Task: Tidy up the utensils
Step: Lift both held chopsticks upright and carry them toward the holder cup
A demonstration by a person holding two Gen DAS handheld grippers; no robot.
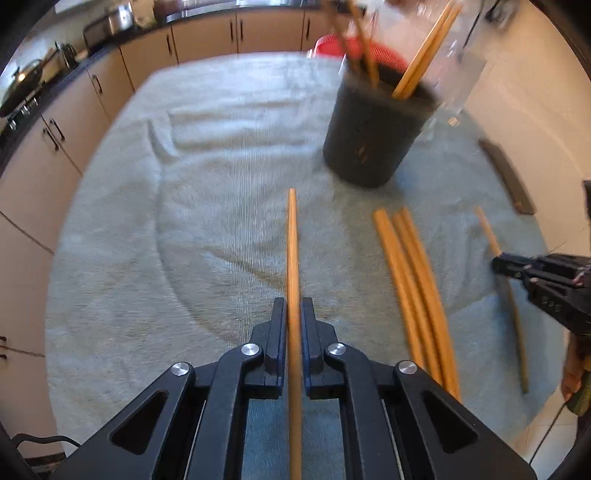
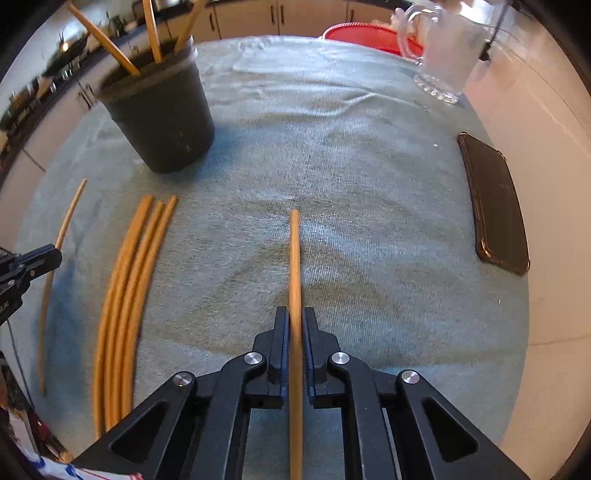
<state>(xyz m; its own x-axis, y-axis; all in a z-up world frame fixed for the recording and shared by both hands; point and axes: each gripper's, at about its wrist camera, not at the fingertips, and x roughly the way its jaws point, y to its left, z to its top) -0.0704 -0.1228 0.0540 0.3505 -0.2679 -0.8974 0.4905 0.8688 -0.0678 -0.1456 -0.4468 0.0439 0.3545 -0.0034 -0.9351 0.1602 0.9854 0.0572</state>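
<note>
My left gripper [image 1: 294, 308] is shut on a wooden chopstick [image 1: 292, 243] that points forward over the grey-green towel [image 1: 207, 221]. My right gripper [image 2: 294, 315] is shut on another wooden chopstick [image 2: 294, 251], also pointing forward. A dark holder cup [image 1: 373, 129] with several chopsticks standing in it is ahead and to the right in the left wrist view, and at upper left in the right wrist view [image 2: 162, 114]. Three loose chopsticks [image 1: 417, 291] lie side by side between the grippers; they also show in the right wrist view [image 2: 129, 288]. The right gripper shows at the left view's right edge [image 1: 496, 264].
A black phone [image 2: 495, 206] lies near the towel's right edge. A glass mug [image 2: 443, 51] and a red basket [image 2: 365, 33] stand at the far side. Kitchen cabinets [image 1: 207, 37] run behind and to the left. The table drops off beyond the towel.
</note>
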